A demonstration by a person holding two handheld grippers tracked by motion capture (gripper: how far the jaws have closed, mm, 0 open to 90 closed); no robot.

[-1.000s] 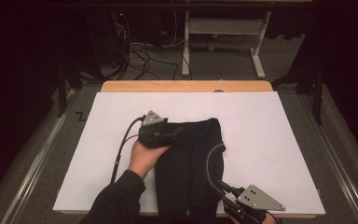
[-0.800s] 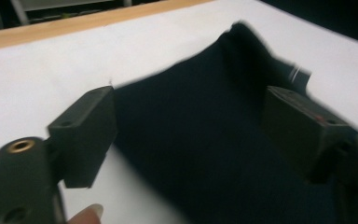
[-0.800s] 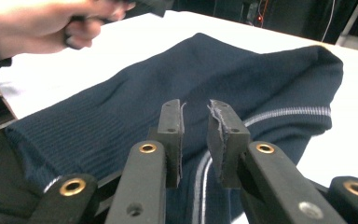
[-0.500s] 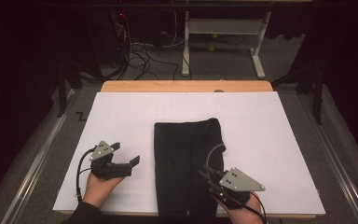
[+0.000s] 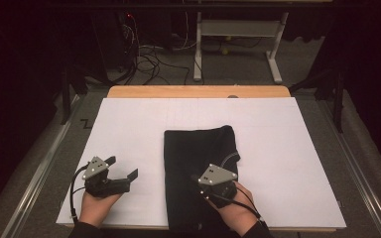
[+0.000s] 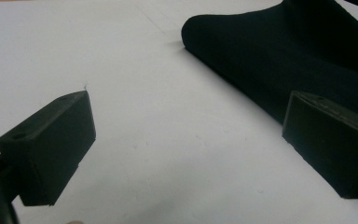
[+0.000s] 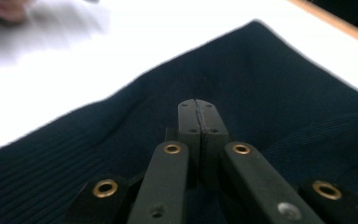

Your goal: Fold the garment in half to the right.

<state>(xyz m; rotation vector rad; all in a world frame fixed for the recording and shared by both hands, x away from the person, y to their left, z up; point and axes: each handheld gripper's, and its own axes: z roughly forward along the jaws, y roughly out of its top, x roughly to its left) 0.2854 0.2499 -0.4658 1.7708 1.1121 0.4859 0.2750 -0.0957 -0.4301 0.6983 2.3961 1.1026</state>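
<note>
Resting over folded black garment (image 5: 198,168): right hand-held gripper (image 7: 198,109), jaws pressed together, empty; left hand-held gripper (image 5: 124,168) spread.

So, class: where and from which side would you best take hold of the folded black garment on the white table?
Grip the near left corner of the black garment. Its long left edge lies straight with bare white table beside it, so the open left gripper can come in low from the left and close over that edge. This is a judgement.

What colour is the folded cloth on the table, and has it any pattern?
The cloth is very dark, black to navy, with fine ribbed lines. The right gripper view shows this best.
</note>
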